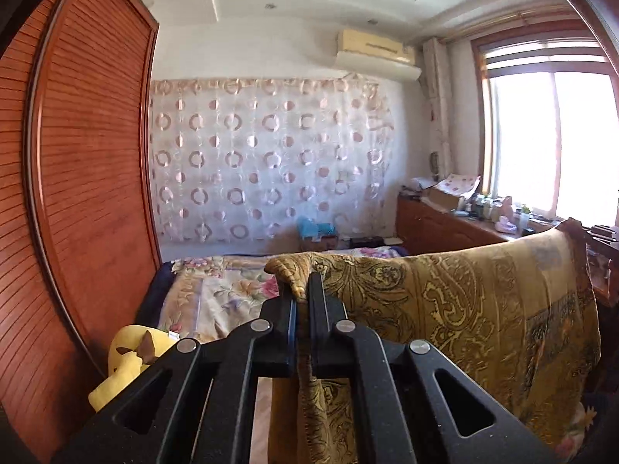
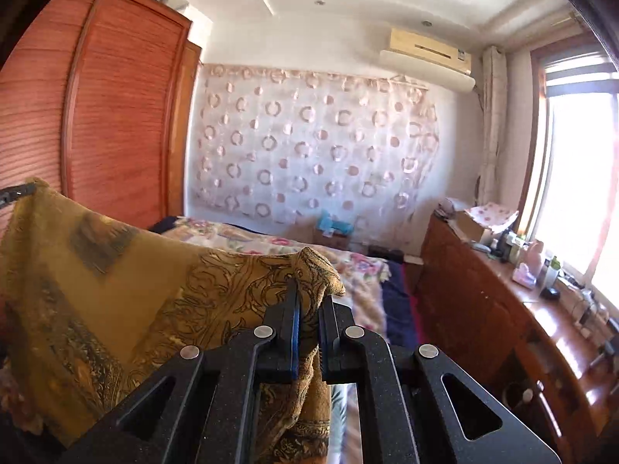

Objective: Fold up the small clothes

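Up close, the left gripper (image 1: 303, 290) has its two black fingers (image 1: 320, 301) pressed nearly together on a bunched corner of one golden paisley scarf (image 1: 464, 309), with only the thickness of the fabric between them. The right gripper (image 2: 311, 305) does the same at the opposite corner: its two fingers (image 2: 290, 313), one showing a blue pad, are closed on a wad of that scarf (image 2: 116, 278), which bulges over the tips. Between the two grips the cloth hangs in the air as a single sheet, its top edge sagging slightly, its lower part dropping below the grippers and out of view. In the right wrist view the far corner of the scarf meets the tip of the other gripper at the left edge.

Beyond the cloth lies one bed (image 1: 216, 290) with a floral cover, and one yellow plush toy (image 1: 127, 355) sits near its left side by the louvred wooden wardrobe (image 1: 85, 178). One sheer curtain (image 2: 309, 143) with ring and dot patterns covers the far wall, and one air conditioner (image 2: 429, 60) hangs above it; any label on it is too small to read. Along the window (image 2: 576, 178) runs one wooden counter (image 2: 483, 282) crowded with bottles and small boxes, too many and too blurred to count. No writing is legible anywhere.
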`<state>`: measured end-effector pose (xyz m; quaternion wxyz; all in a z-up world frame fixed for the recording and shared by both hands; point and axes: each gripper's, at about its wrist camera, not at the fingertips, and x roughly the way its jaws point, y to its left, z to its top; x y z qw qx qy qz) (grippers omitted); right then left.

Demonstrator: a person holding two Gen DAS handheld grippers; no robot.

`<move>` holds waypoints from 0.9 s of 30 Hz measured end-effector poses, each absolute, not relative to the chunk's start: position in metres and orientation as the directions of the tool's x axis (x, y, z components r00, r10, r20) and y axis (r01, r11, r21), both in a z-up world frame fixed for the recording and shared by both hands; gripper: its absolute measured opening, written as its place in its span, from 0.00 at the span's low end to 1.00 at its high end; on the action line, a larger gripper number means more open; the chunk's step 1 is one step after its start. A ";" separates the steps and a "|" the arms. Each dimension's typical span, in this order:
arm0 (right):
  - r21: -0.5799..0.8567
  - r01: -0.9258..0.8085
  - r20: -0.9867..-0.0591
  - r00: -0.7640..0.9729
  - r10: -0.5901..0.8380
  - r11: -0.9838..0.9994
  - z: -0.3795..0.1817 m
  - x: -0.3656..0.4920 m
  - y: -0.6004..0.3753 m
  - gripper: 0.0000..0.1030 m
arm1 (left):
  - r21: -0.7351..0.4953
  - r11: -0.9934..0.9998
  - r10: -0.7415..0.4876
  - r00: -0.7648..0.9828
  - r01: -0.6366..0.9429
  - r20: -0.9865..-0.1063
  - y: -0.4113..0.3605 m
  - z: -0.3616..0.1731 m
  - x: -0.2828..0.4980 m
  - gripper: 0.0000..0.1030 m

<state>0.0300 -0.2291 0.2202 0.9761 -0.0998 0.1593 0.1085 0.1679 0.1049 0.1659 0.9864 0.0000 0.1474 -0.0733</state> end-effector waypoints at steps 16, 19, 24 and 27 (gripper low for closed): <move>-0.164 -0.224 -0.664 0.745 0.061 0.961 0.060 0.136 -0.156 0.50 | -0.082 0.979 -0.202 0.808 0.188 -0.554 0.107 0.006 0.209 0.69; -0.132 -0.241 -0.690 0.719 0.085 0.962 0.051 0.134 -0.166 0.50 | -0.094 0.979 -0.204 0.800 0.183 -0.564 0.102 -0.003 0.196 0.69; -0.052 -0.266 -0.708 0.689 0.153 0.963 0.036 0.106 -0.185 0.50 | -0.103 0.974 -0.221 0.768 0.200 -0.602 0.093 -0.028 0.178 0.70; -0.011 -0.276 -0.719 0.670 0.185 0.961 0.026 0.088 -0.200 0.50 | -0.093 0.969 -0.234 0.733 0.228 -0.639 0.085 -0.049 0.172 0.70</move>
